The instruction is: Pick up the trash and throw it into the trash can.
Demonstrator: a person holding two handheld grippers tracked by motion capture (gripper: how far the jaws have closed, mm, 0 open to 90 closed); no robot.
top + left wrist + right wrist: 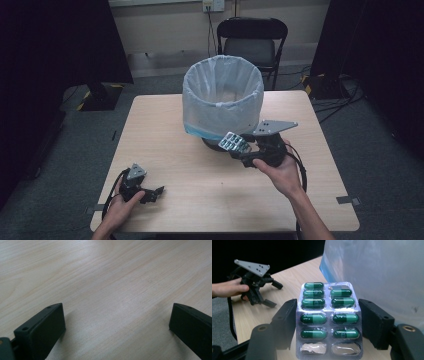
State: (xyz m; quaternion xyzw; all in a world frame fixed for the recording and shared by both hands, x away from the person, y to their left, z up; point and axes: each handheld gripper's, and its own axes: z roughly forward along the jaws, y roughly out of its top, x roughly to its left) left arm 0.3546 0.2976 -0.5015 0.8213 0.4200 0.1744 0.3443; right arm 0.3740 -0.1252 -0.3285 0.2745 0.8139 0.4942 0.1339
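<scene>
While your left gripper [159, 190] rests wide open on the table [165, 135], your right gripper [327, 322] clamps a blister pack of green capsules [328, 318], raised beside the lined bin [223, 97].

Curtained lab: cables [335, 102], folding chair [251, 42]

No text, label, brand, number or sign can be read; faint marks on the green capsules of the blister pack [329, 318] stay illegible.
</scene>
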